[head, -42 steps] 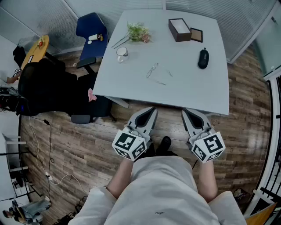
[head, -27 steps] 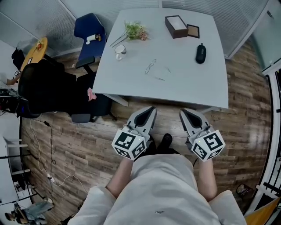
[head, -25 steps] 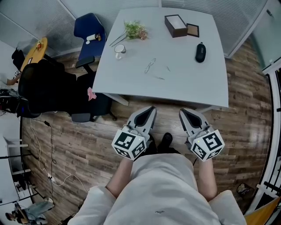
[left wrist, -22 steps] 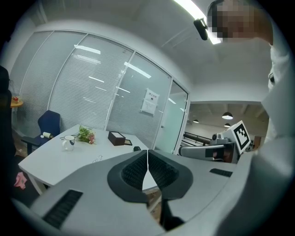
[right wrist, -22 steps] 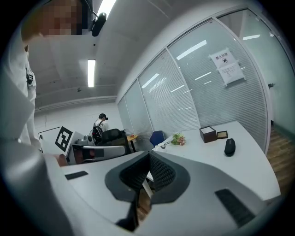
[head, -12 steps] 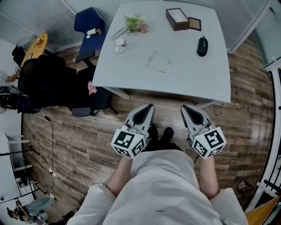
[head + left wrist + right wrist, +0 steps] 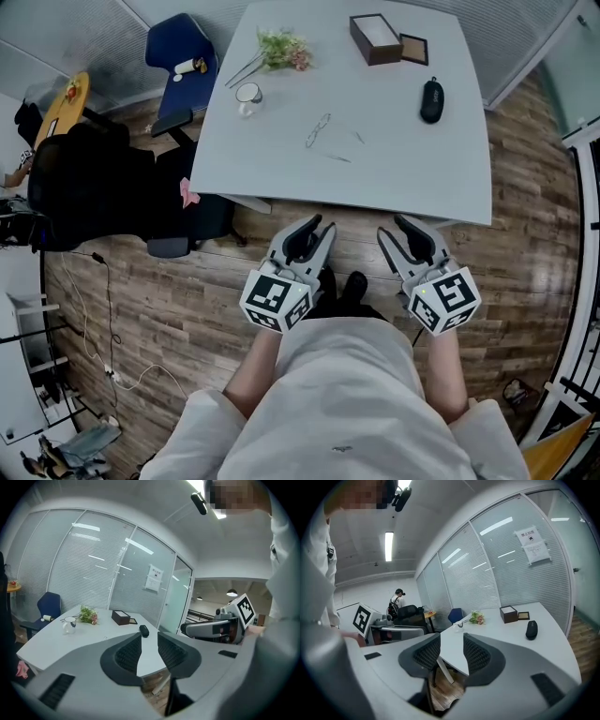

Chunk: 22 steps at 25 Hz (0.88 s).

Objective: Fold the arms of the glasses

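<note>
The left gripper (image 7: 317, 227) and right gripper (image 7: 394, 228) hang short of the tabletop's (image 7: 403, 150) near edge. Their fingers have just been opening and stand wide and empty. The glasses (image 7: 319, 130) lie mid-tabletop. Best to approach low, steady the frame, then swing one arm inward.

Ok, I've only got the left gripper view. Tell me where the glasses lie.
Observer: Head view: the glasses lie near the middle of the table, between the mug and the black oval object.
Operator: Now give me the right gripper's tongs.
Observer: The right gripper has its tongs apart; they have just been opening, nothing between them.
Operator: Say where it hangs.
Observer: Over the wood floor, short of the table's near edge.
</note>
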Available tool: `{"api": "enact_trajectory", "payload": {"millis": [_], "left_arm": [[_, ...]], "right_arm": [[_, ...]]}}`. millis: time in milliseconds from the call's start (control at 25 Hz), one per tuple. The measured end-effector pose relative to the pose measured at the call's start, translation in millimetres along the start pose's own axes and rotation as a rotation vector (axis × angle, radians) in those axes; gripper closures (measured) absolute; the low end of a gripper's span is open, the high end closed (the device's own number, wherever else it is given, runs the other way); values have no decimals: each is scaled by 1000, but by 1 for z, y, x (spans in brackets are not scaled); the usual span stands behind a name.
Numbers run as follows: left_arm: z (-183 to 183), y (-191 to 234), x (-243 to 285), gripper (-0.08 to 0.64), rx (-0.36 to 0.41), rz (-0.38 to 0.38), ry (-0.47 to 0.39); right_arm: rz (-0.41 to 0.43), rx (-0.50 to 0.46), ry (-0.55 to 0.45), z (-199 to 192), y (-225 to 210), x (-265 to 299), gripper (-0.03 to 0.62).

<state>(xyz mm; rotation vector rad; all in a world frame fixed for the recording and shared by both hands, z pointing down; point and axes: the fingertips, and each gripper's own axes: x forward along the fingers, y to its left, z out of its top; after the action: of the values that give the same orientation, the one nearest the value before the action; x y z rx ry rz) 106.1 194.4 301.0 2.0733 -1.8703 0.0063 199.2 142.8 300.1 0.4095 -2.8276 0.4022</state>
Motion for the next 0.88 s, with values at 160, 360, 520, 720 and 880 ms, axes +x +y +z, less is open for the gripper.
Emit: {"api": "enact_trajectory", "payload": {"millis": [160, 360, 520, 720, 880], "left_arm": [[6, 20, 16, 426, 25, 0, 25], [16, 51, 38, 410, 24, -5, 44], [28, 81, 54, 410, 17, -7, 45], [43, 114, 71, 410, 15, -21, 47], [50, 143, 80, 411, 3, -39, 51]], "right_arm": [[1, 14, -3, 9, -13, 21, 408], [-6, 22, 14, 23, -29, 54, 407], [-13, 13, 23, 39, -37, 84, 407], [-25, 16, 24, 55, -42, 118, 407], [-48, 22, 37, 62, -45, 142, 408]]}}
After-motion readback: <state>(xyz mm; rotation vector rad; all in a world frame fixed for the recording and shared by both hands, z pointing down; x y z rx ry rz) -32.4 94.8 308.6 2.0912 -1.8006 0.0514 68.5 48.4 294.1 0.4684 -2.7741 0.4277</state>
